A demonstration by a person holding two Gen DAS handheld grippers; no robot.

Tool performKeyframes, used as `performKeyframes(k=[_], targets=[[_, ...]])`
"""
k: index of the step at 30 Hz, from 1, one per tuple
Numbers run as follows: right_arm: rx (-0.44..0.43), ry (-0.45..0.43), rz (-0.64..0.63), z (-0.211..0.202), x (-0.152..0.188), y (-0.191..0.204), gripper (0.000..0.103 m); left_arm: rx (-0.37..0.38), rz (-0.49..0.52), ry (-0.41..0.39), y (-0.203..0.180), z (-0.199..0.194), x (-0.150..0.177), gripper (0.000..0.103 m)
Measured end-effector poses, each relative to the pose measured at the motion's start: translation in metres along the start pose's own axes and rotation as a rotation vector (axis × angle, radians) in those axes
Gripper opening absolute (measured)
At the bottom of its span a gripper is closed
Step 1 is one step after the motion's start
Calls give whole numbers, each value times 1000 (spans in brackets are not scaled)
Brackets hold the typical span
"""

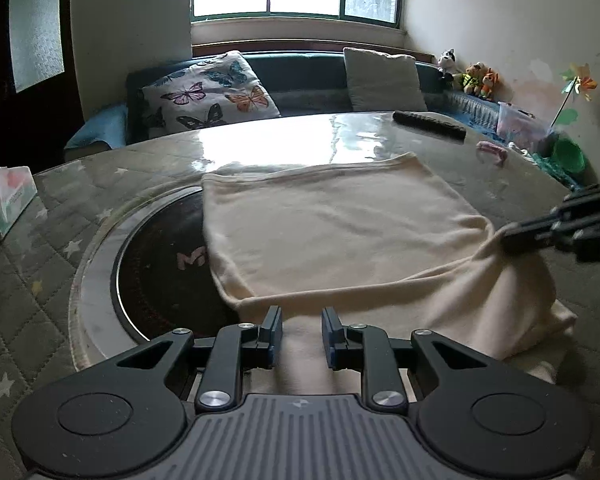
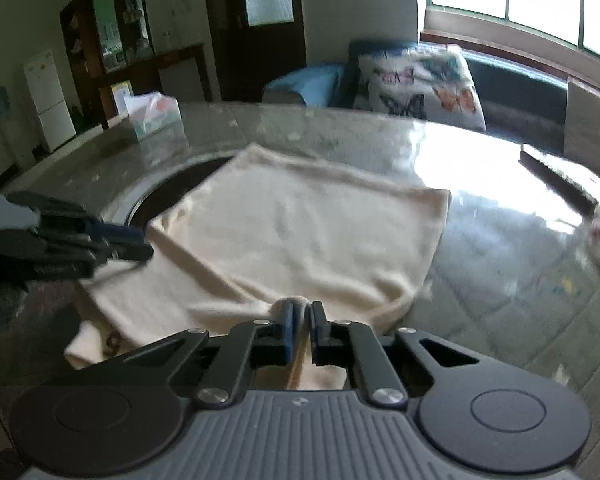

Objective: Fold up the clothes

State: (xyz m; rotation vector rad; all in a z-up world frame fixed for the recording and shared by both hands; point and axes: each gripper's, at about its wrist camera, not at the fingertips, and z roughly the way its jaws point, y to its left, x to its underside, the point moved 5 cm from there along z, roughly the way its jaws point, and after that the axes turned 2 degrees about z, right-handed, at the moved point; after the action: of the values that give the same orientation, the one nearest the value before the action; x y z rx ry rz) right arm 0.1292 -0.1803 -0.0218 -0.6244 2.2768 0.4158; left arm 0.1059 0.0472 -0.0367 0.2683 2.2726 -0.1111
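A cream garment (image 1: 332, 224) lies folded on the round table (image 1: 284, 140), partly over a dark round inset. My left gripper (image 1: 301, 320) hovers over the garment's near edge. Its jaws stand a little apart, with flat cloth showing in the gap and the pads not pressing. In the right wrist view the left gripper (image 2: 140, 246) sits at the cloth's left edge. My right gripper (image 2: 302, 312) is shut on a pinched fold of the garment (image 2: 300, 220). Seen from the left wrist, the right gripper (image 1: 506, 236) holds that corner raised off the table.
A tissue box (image 1: 6, 196) stands at the table's left. A dark remote (image 1: 428, 124) and a small pink item (image 1: 490, 152) lie at the far right. The dark inset plate (image 1: 160, 264) is half covered. Behind the table is a sofa with a butterfly cushion (image 1: 208, 92).
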Motion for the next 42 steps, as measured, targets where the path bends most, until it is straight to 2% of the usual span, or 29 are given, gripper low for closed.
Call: performKeyframes(k=[5,9,13,18,22,26,33,38,40,42], targets=[[38,57,38,15,9,-14,11,-29,7,9,9,6,3,22],[57,20,21,4,6,-11,15,-29,13,-11,8,-4,-2,22],[7,-23,-45,-4,-3,7,15,0,53,-47,-6,-11,-12,22],[-93,13,-92,22,-7,35,14,60,107,-39,-30,3,-16,22],[-106,50,-110,44,-5,44,14,58,113,-3,-35,25,-13,22],[-93,65,-108,38,0,38,15,41,99,4,-27,30,-13,22],[-72,118,-128,4,28,20,15,26,190,2,-18,-6,-1,23],[-89,107,-155,-18,37,23,15,47,338,4,-22,-48,18,24],[-99,103,-160,-23,35,23,15,66,397,13,-25,-62,29,27],[-110,103,-173,-27,34,24,16,82,447,21,-28,-71,39,38]])
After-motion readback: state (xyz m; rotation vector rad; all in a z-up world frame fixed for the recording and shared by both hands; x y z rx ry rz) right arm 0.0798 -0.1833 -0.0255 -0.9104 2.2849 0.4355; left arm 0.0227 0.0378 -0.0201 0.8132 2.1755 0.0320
